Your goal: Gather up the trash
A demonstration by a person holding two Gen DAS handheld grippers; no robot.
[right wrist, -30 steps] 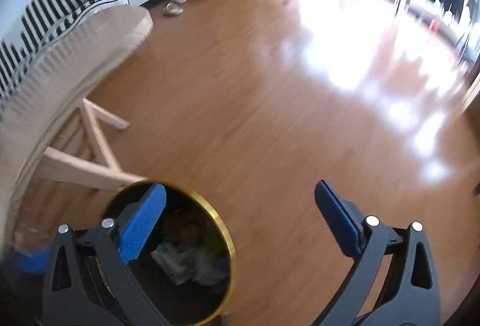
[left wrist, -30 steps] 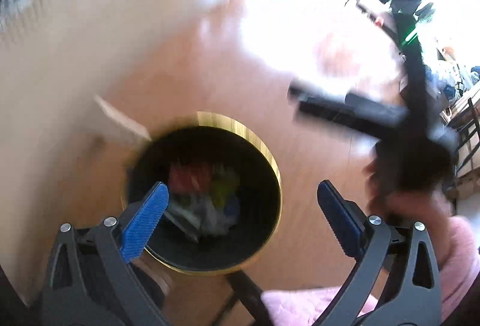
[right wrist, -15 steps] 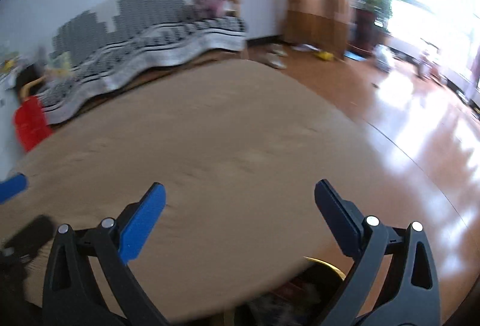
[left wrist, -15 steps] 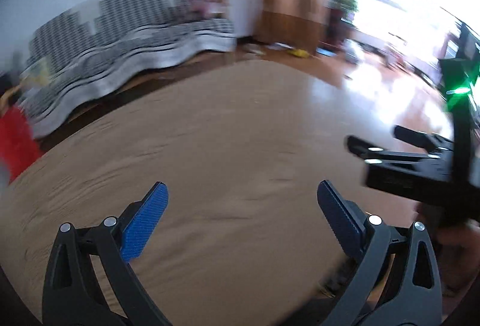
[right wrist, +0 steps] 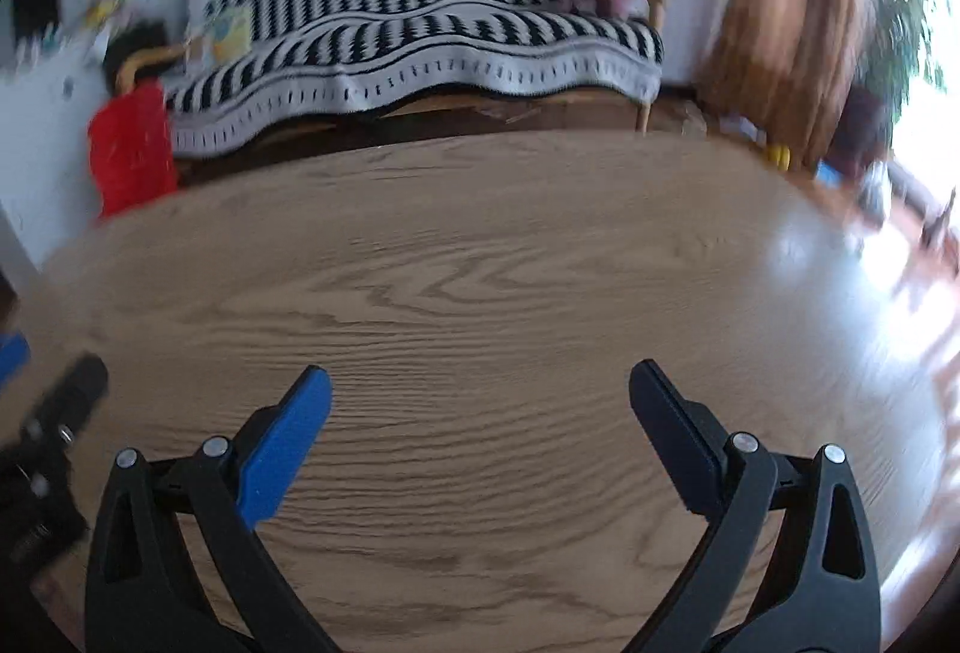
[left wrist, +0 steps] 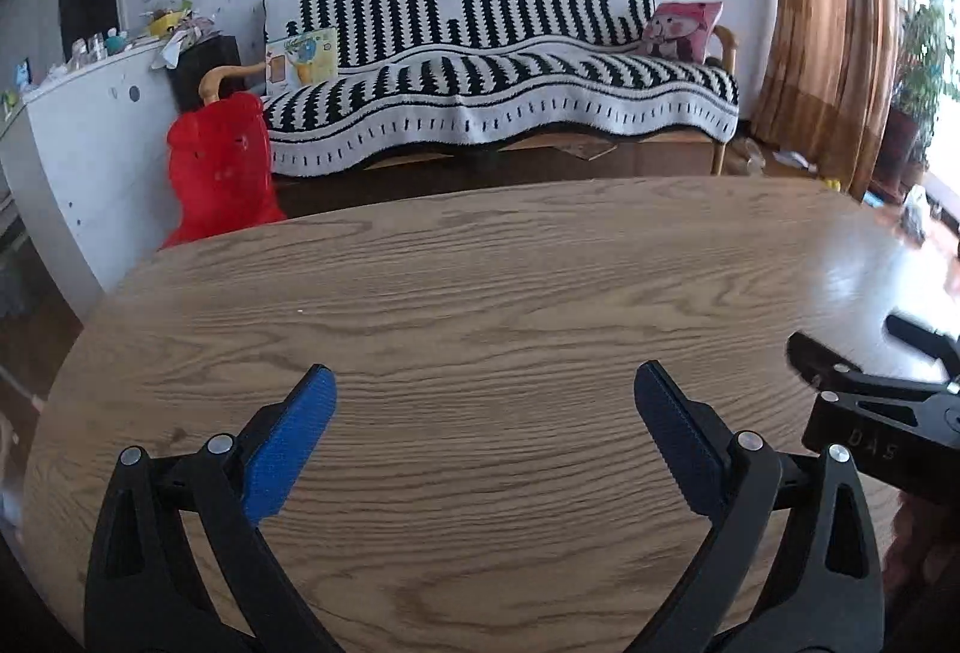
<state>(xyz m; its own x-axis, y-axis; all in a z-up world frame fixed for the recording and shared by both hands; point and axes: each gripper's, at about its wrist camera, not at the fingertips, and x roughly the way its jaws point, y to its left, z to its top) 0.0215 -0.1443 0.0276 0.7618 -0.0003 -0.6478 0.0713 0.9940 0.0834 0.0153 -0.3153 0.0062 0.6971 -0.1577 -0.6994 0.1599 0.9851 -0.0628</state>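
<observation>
Both grippers hover over a round wooden table (left wrist: pixel 480 293) whose top shows only bare wood grain. My left gripper (left wrist: pixel 485 401) is open, blue pads wide apart, nothing between them. My right gripper (right wrist: pixel 480 404) is open too and holds nothing. In the left wrist view the right gripper (left wrist: pixel 876 371) shows at the right edge, beside the left one. In the right wrist view the left gripper (right wrist: pixel 42 401) shows at the left edge. No trash and no bin appear in either view.
Behind the table stands a sofa (left wrist: pixel 498 71) under a black-and-white striped cover, with a pink cushion (left wrist: pixel 681 30). A red plastic bag (left wrist: pixel 219 167) hangs by a white cabinet (left wrist: pixel 78 125) at left. Brown curtains (left wrist: pixel 834 23) and a bright window are at right.
Both grippers rose from over the gold-rimmed black bin on the floor, with trash inside, and now point level across the tabletop. The bin has dropped out of view. Both stayed open.
</observation>
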